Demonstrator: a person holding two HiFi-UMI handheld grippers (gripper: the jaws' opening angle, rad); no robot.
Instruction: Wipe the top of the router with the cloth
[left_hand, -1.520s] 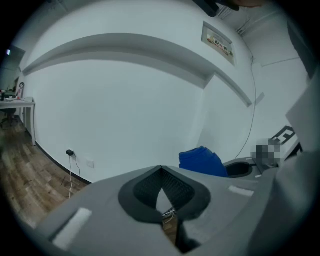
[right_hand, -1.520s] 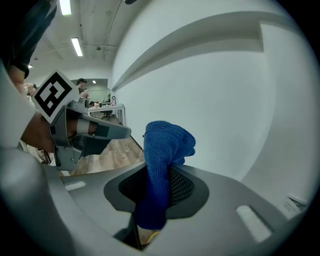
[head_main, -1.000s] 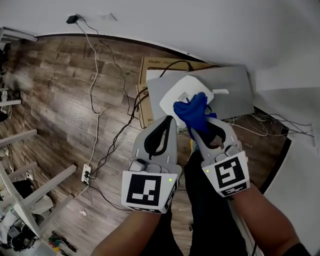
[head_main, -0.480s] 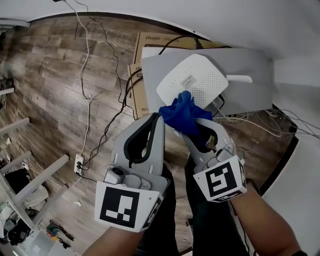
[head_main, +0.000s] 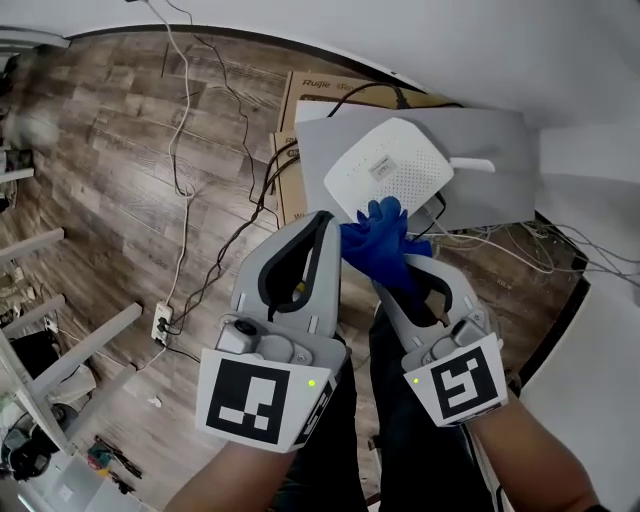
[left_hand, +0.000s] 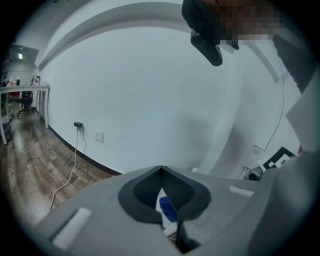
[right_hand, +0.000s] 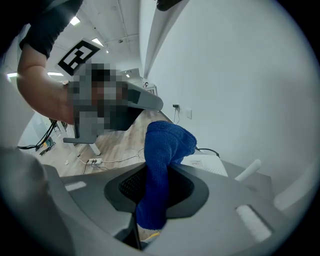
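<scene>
Blue cloth (head_main: 378, 238) is pinched tight in the right gripper (head_main: 402, 270), just right of the middle of the head view, and its top end reaches the lower edge of the white router (head_main: 395, 168). The router lies on the grey counter (head_main: 500, 150) in the upper middle. The left gripper (head_main: 321, 220) is squeezed closed with nothing in it, just beside the cloth.
</scene>
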